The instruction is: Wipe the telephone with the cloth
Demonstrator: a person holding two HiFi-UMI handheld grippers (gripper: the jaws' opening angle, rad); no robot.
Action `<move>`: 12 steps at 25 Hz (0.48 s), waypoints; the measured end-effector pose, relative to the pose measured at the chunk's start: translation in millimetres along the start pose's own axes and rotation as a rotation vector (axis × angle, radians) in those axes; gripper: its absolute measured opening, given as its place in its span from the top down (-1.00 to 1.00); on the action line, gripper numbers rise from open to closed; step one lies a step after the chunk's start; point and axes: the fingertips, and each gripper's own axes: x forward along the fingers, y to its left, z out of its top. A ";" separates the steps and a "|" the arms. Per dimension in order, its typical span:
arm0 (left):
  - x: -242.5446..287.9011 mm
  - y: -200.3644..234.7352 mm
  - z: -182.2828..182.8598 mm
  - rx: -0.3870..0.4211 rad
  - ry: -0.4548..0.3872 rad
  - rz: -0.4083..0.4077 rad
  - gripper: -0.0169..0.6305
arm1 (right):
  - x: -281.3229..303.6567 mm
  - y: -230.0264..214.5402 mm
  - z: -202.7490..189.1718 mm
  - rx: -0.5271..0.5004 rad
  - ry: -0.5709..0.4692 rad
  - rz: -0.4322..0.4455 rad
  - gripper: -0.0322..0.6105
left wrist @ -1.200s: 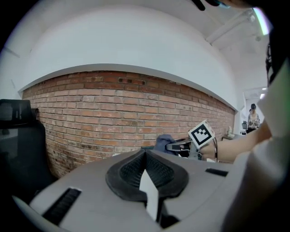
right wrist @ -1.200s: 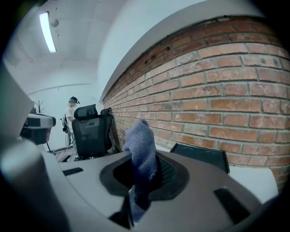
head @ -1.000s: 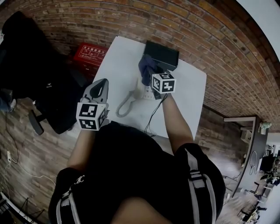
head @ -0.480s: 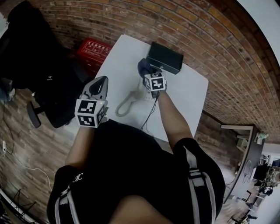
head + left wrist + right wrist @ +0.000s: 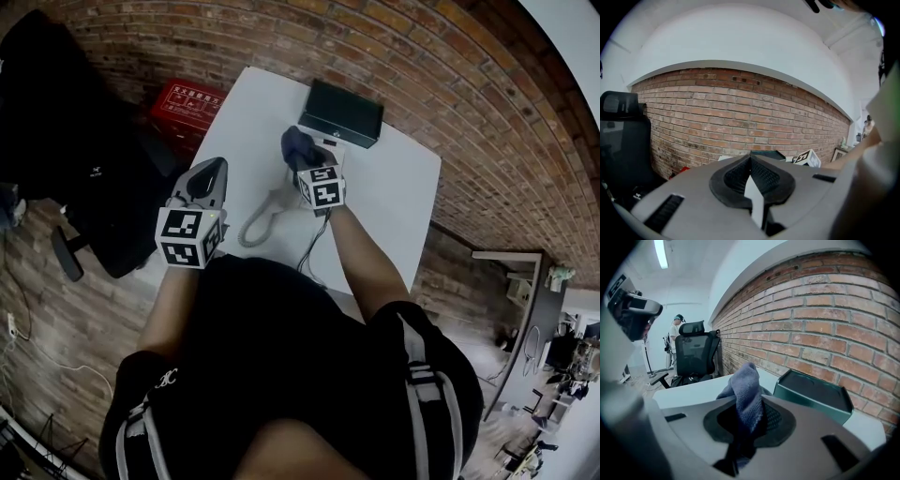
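Observation:
A white telephone (image 5: 281,199) lies on the white table (image 5: 394,197), its handset and curled cord (image 5: 255,225) toward the near left. My right gripper (image 5: 305,161) hovers over the phone, shut on a blue cloth (image 5: 296,144) that bunches out past its tips. In the right gripper view the cloth (image 5: 746,392) stands up between the closed jaws of the right gripper (image 5: 749,420). My left gripper (image 5: 216,169) is held off the table's left edge, shut and holding nothing; the left gripper view shows the left gripper (image 5: 751,161) with its jaws pressed together.
A dark green box (image 5: 341,112) sits at the table's far edge, just beyond the cloth, and the same green box (image 5: 813,392) shows in the right gripper view. A black cable (image 5: 314,246) runs off the near edge. A black office chair (image 5: 89,187) and a red crate (image 5: 187,105) stand left.
My right gripper has swept the cloth leftward and a little farther across the telephone. The left gripper has stayed almost still beside the table.

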 end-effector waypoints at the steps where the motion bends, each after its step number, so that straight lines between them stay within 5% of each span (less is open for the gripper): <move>1: 2.7 -2.4 -0.7 -0.002 0.002 -0.009 0.96 | -4.0 3.3 -2.8 0.023 -0.010 0.000 0.78; 12: 20.2 -24.7 3.5 0.016 0.009 -0.088 0.96 | -49.6 46.2 -48.8 0.139 -0.014 0.035 0.78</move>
